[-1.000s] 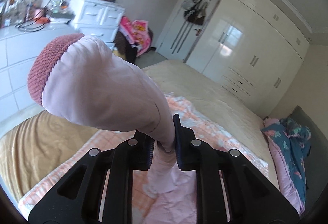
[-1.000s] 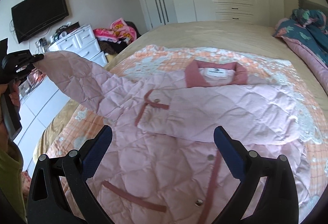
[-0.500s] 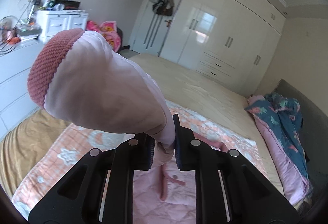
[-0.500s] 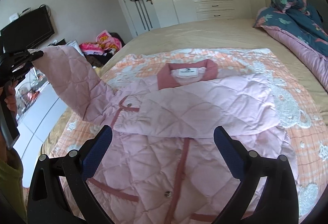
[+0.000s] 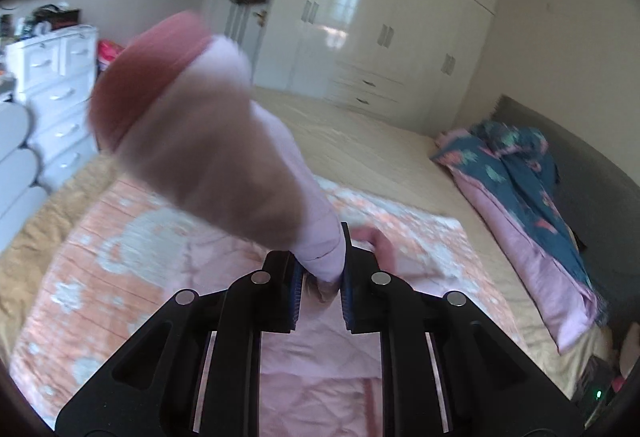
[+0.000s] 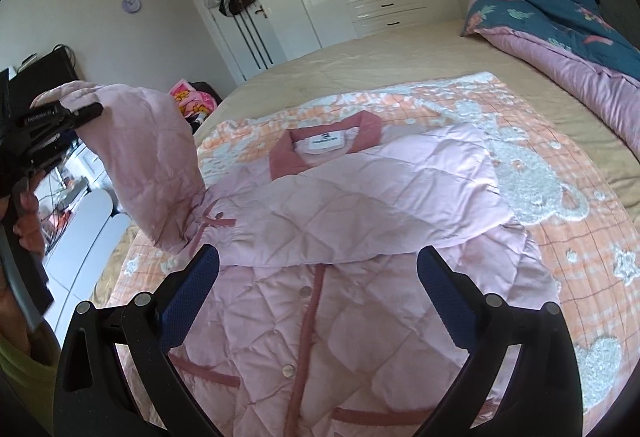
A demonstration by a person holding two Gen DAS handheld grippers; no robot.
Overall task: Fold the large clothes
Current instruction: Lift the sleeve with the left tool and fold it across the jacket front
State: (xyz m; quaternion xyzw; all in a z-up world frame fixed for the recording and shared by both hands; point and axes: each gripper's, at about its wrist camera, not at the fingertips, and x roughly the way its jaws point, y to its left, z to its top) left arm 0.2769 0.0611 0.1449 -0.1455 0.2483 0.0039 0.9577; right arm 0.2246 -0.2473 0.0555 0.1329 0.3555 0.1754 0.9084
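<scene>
Left gripper clamped on sleeve, raised at 9 o'clock of right gripper, whose jaws stand wide, empty.

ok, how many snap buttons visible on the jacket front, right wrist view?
3 on the pink quilted jacket: one below the folded sleeve, one lower, one on the chest tab. Others may be hidden.

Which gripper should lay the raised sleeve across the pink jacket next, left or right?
Left. The left gripper is already shut on the sleeve, lifted beside the jacket. The right gripper hangs open and empty over the jacket's front.
</scene>
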